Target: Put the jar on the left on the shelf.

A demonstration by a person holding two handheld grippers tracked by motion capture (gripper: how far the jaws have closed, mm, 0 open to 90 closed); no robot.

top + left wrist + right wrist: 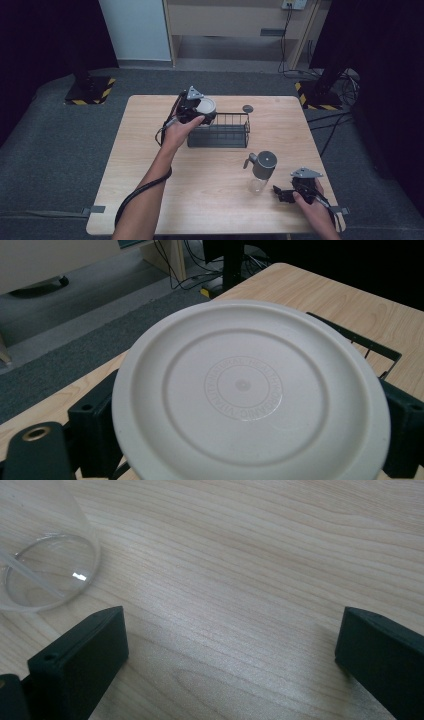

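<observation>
A cream-white round plastic plate [250,395] bears concentric raised rings and a faint embossed circle of lettering at its centre. The rectangular wire basket [220,131] is black. The clear glass bottle [261,172] carries a grey metal cap. The wooden table [150,165] is pale beige with fine grain lines. Both grippers' jaws are matt black.

A wire basket [220,131] is sitting toward the far middle of the table [150,150], with a plate [205,106] hanging over its left end, a small disc [247,108] lying just behind its right end, and a bottle [262,171] standing nearer, to the right.
</observation>
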